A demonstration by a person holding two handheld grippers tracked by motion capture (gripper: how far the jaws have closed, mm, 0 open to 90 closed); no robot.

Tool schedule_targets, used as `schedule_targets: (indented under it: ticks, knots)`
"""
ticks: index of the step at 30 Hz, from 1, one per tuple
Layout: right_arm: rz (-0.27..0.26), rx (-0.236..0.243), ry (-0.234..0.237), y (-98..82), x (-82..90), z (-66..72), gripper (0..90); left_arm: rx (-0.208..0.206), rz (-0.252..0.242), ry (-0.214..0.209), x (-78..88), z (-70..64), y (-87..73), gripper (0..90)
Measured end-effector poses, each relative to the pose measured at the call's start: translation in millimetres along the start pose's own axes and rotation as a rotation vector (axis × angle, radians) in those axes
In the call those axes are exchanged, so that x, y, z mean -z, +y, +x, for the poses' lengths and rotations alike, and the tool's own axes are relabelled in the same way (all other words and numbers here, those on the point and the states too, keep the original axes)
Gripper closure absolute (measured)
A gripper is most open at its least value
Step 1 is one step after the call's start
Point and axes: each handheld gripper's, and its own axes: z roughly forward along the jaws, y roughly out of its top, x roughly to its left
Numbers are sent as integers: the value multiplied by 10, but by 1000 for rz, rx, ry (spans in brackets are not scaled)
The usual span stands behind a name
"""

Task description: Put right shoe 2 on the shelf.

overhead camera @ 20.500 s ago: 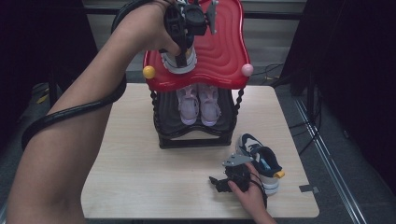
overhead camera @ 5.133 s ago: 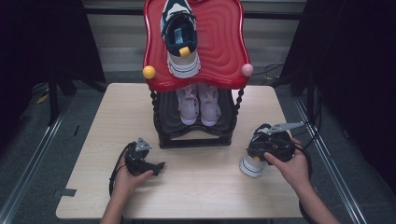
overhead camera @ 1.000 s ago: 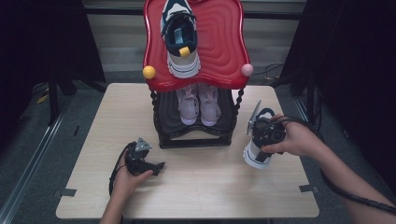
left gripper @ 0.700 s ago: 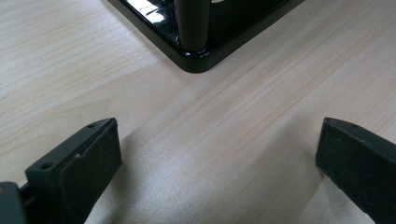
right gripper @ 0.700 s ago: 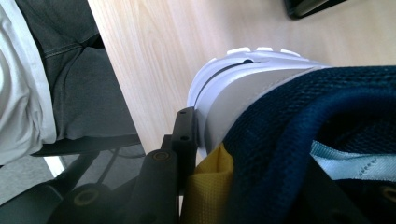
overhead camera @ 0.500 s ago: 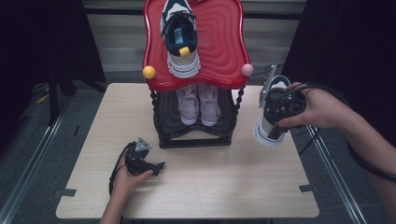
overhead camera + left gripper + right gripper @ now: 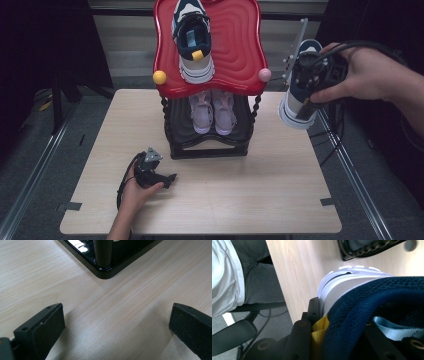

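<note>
The right gripper holds a navy and white sneaker clamped in its jaws, lifted clear of the counter to the right of the black shoe rack. The matching sneaker lies on the rack's red top shelf, and a pale pair sits beneath. The left gripper rests on the counter near the rack's front corner, jaws spread wide with nothing between them.

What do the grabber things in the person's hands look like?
Both are black. The left gripper has a small grey three-cornered plate on top and a black cable looping round the wrist. Its jaws are flat black blocks with little screw holes. The right gripper trails a black cable over the hand. The forearms are bare, with no sleeves.
</note>
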Motion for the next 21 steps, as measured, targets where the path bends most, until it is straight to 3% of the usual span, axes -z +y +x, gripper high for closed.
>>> schedule_targets:
  ticks: [8,14,17,21]
  knots:
    - [3,47,-74,262,418,28,745,-1,0,1,0,1,0,0]
    - [-26,98,-137,523,665,32,745,0,-1,1,0,0,0,0]
    - [-50,122,-158,663,709,6,745,1,1,1,1,-1,0,0]
    - [-41,143,-188,849,665,-44,743,6,0,-1,-1,-4,-1,0]
